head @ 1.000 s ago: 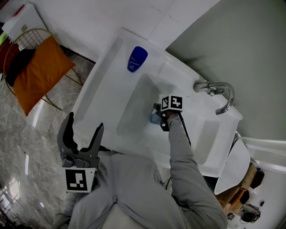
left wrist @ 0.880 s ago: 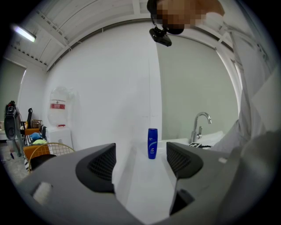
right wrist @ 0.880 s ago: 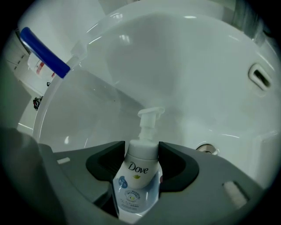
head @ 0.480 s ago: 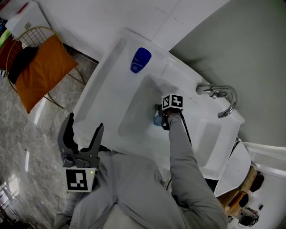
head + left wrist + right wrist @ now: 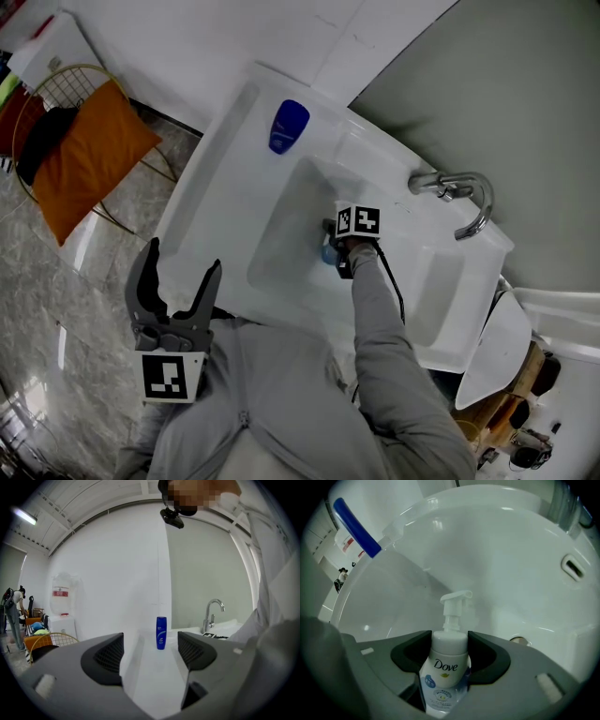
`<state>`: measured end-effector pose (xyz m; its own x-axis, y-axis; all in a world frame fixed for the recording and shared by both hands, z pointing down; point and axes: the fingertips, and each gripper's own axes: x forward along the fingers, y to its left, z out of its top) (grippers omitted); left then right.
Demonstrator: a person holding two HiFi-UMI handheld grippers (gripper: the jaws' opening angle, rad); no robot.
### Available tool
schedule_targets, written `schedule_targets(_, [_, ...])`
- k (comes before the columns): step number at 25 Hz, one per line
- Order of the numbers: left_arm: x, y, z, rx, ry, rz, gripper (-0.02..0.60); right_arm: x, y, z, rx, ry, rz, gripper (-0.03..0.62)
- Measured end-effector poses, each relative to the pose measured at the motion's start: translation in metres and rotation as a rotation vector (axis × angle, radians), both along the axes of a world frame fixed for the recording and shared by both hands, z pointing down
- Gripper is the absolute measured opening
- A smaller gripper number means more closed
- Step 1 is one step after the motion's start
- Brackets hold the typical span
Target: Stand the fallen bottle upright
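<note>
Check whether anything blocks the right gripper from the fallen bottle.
Nothing visible does: the pump bottle lies in the sink basin, already between the jaws of the right gripper, which have just been opening.

Room finished in plain white wall (image 5: 187,47) on one side, meeting a grey-green wall (image 5: 534,103) behind a white washbasin unit (image 5: 225,187). A chrome faucet (image 5: 441,185) is mounted at the rear of the unit, against the grey-green wall. The floor (image 5: 66,309) is polished grey marble-pattern tile and shows glare. Near the unit's end stands a gold wire frame (image 5: 58,82) holding an orange cushion (image 5: 89,155) and a dark cloth (image 5: 37,127). The ceiling (image 5: 93,503) is white and ribbed, with one lit strip light (image 5: 22,515). A white fixture with a red label (image 5: 61,597) stands by the far wall; its type cannot be determined.
</note>
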<state>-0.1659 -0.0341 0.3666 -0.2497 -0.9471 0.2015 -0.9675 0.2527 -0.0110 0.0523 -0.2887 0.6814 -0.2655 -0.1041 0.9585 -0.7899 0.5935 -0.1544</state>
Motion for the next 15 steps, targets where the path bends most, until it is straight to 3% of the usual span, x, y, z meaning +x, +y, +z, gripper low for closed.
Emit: schedule_targets(15, [0.012,-0.005,-0.007,0.03,-0.011,0.088,0.387,0.019,0.016,-0.047,0.117,-0.204,0.111,0.238])
